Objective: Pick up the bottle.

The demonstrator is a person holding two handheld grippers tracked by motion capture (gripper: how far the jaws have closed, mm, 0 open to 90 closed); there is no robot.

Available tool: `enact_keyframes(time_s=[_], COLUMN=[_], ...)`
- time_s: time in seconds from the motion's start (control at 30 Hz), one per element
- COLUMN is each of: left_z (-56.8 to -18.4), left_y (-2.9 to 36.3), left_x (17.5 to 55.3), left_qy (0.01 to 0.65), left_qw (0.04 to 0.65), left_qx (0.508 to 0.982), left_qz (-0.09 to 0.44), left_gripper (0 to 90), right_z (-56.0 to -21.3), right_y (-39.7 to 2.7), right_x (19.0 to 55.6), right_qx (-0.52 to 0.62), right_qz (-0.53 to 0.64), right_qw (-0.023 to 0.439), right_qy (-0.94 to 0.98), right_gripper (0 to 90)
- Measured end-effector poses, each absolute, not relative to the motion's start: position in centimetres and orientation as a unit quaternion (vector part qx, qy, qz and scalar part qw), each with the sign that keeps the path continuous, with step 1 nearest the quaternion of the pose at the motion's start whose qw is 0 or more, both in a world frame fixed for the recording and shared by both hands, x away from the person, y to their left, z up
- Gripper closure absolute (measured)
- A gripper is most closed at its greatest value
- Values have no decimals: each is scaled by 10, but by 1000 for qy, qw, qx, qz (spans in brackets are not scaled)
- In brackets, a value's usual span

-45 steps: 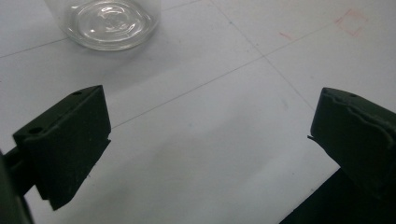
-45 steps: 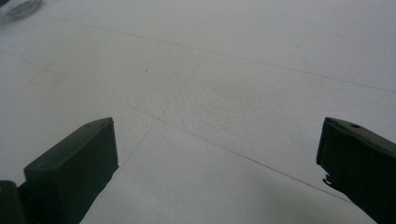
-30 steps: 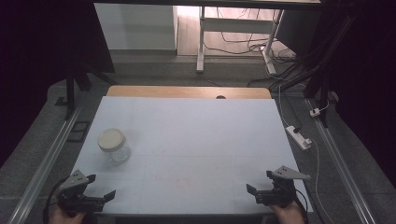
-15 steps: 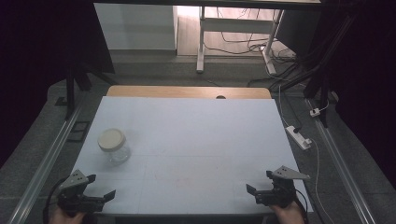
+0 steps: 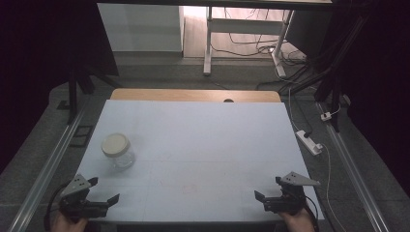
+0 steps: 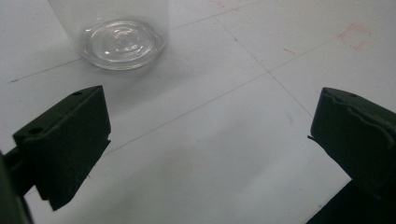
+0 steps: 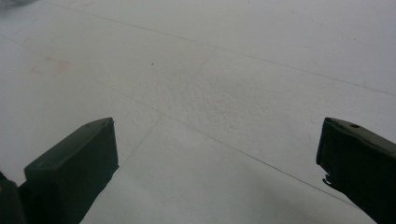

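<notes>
At the near edge of the table, the left tongs sit at about 7 o'clock of the white sheet, held in a hand that comes in from the bottom. Their jaws stand wide apart and grasp nothing; in the left gripper view the left tongs frame bare white surface with thin pencil lines. The right tongs sit at about 5 o'clock, also released, jaws spread over the bare sheet; the right gripper view shows the right tongs with nothing between the jaws.

Farther in, at about 12 o'clock from the left tongs and near them, a clear jar with a pale lid stands upright on the sheet. Its glass base sits just beyond the left jaw, not touching it. The jar is well apart from the right tongs.
</notes>
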State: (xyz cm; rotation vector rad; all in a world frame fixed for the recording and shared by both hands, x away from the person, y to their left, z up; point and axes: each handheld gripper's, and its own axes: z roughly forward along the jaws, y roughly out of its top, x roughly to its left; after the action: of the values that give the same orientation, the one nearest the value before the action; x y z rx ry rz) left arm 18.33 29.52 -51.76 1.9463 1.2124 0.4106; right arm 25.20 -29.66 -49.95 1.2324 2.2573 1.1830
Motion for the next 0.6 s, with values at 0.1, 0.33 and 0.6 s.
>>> enact_keyframes(time_s=[0.1, 0.33, 0.6], left_z=[-516, -515, -518], left_y=[295, 297, 299], left_x=[185, 189, 199], left_qy=[478, 474, 469], left_qw=[397, 397, 408], left_qx=[766, 767, 768], left_qz=[167, 172, 156], left_gripper=[0, 0, 0], right_z=[-499, -500, -500], right_y=[-297, -296, -295], right_x=[252, 252, 252], right_qx=[430, 427, 425], right_qz=[413, 410, 408], right_qw=[156, 159, 160], right_qy=[788, 790, 792], right_gripper=[0, 0, 0])
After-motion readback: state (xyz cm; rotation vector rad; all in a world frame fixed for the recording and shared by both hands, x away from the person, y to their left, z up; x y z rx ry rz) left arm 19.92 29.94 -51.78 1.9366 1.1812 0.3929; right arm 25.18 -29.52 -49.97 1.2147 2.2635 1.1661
